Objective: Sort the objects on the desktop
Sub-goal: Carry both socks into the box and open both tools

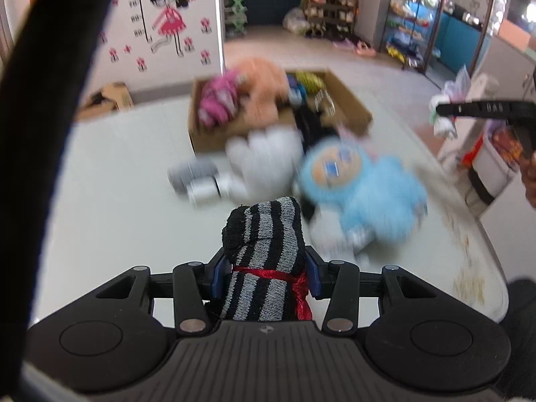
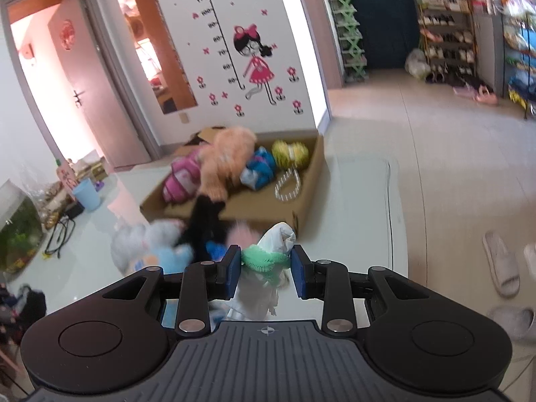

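My left gripper point(image 1: 266, 269) is shut on a rolled black-and-grey striped sock bundle point(image 1: 268, 234) tied with red ribbon, held above the white table point(image 1: 117, 201). My right gripper point(image 2: 266, 264) holds a white cloth item with a green fuzzy band point(image 2: 268, 258) between its blue pads; a gap shows on the right side. A cardboard box point(image 1: 348, 100) ahead holds an orange plush point(image 1: 264, 83), a pink item point(image 1: 217, 100) and yellow yarn point(image 2: 289, 154). A blue plush point(image 1: 361, 187) and a white plush point(image 1: 264, 160) lie before the box.
Grey-white spools point(image 1: 197, 181) lie left of the white plush. The other gripper point(image 1: 485, 109) shows at the right edge in the left wrist view. A blue cup point(image 2: 87, 196) and cables point(image 2: 60, 234) sit far left. Slippers point(image 2: 502, 264) lie on the floor.
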Demonstrator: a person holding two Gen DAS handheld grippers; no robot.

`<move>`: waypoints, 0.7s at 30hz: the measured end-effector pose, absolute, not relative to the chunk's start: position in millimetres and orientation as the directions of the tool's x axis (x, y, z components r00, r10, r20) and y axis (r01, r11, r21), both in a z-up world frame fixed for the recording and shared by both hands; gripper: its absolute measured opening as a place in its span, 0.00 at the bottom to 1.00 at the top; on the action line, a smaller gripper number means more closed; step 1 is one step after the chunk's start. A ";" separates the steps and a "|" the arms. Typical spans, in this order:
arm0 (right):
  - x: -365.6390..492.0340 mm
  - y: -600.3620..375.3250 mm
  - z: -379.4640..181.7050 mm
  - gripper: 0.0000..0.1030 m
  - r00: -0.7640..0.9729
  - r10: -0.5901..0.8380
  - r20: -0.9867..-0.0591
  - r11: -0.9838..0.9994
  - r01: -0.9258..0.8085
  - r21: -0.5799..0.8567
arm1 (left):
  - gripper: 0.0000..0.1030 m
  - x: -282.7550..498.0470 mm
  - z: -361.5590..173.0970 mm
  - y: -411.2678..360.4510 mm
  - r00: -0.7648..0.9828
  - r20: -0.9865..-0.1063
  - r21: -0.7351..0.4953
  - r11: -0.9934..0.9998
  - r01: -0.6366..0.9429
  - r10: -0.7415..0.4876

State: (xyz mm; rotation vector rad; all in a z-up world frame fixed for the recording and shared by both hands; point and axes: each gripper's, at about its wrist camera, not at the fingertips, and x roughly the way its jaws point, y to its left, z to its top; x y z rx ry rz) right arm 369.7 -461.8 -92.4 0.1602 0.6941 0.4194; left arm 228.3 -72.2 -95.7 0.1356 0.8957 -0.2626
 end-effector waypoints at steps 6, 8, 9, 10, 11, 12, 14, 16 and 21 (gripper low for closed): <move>406.0 -438.8 -55.0 0.38 0.718 0.423 -0.553 0.906 -0.358 0.228 | 0.41 291.7 -49.6 -83.0 0.643 -0.742 -0.003 0.959 0.282 -0.191; 424.5 -428.0 -46.3 0.38 0.720 0.419 -0.553 0.906 -0.366 0.210 | 0.41 319.2 -43.7 -91.8 0.648 -0.736 -0.007 0.959 0.283 -0.197; 434.8 -422.4 -43.6 0.38 0.719 0.420 -0.554 0.906 -0.372 0.203 | 0.41 332.8 -43.8 -97.4 0.651 -0.733 0.000 0.958 0.288 -0.196; 443.7 -417.0 -42.1 0.38 0.720 0.416 -0.555 0.907 -0.376 0.192 | 0.41 346.3 -44.0 -102.9 0.655 -0.731 0.007 0.958 0.288 -0.192; 454.8 -411.1 -41.6 0.38 0.718 0.413 -0.560 0.907 -0.379 0.184 | 0.41 360.6 -45.7 -108.5 0.655 -0.731 0.011 0.957 0.290 -0.190; 466.3 -405.6 -42.7 0.38 0.711 0.417 -0.567 0.905 -0.383 0.185 | 0.41 375.7 -48.4 -115.1 0.656 -0.731 0.015 0.955 0.296 -0.191; 486.9 -394.6 -48.5 0.38 0.702 0.412 -0.581 0.905 -0.388 0.173 | 0.41 400.3 -58.5 -125.1 0.656 -0.730 0.017 0.954 0.301 -0.194; 508.7 -383.8 -60.3 0.38 0.686 0.408 -0.603 0.906 -0.386 0.173 | 0.41 424.8 -73.9 -131.7 0.637 -0.740 -0.014 0.951 0.308 -0.217; 552.6 -362.1 -105.1 0.38 0.635 0.393 -0.665 0.909 -0.379 0.175 | 0.41 476.9 -126.3 -149.4 0.586 -0.789 0.001 0.954 0.299 -0.183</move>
